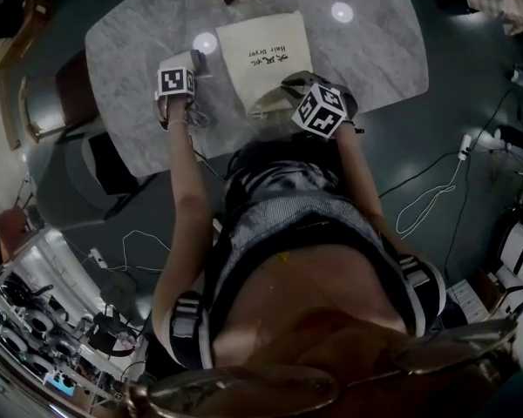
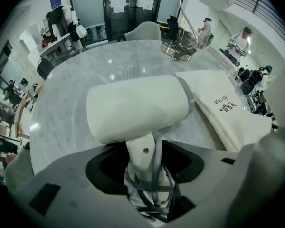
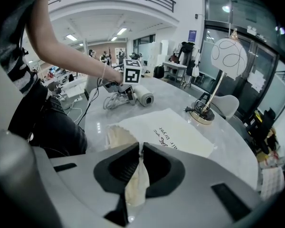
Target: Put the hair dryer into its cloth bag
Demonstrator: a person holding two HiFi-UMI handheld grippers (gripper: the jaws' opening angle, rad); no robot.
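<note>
Closest in, the left tongs point(image 2: 146, 167) stand wide around the folded handle of the white hair dryer point(image 2: 137, 108), pads against the grey cord point(image 2: 154, 186) wound round that handle. The dryer's barrel lies on the marble bench point(image 1: 375, 50), just left of the cloth bag point(image 1: 261, 55) and outside it. The cream bag lies flat and carries the print "Hair Dryer", with a short line of Chinese characters beside it (too small to read surely). The right tongs point(image 3: 141, 148) are pinched together on a fold of the bag's near edge, and beside that pinch the mouth point(image 3: 116, 137) gapes a little. Both bare forearms reach forward over the bench's near edge. The left forearm point(image 1: 187, 172) wears a thin bracelet at the wrist, and its tongs point steeply down. The right tongs slant down less steeply. Each gripper carries a marker cube point(image 1: 176, 81), the right one point(image 1: 321, 111) overlapping the bag's near corner in the head view. Beyond the bag stands a table lamp point(image 3: 228, 56) with a white globe shade and a round brass base. Loose loops of cord point(image 3: 111, 101) lie on the bench by the left gripper. White cables point(image 1: 427, 198) trail over the dark floor at the right, and several people point(image 2: 240, 37) stand in the background.
</note>
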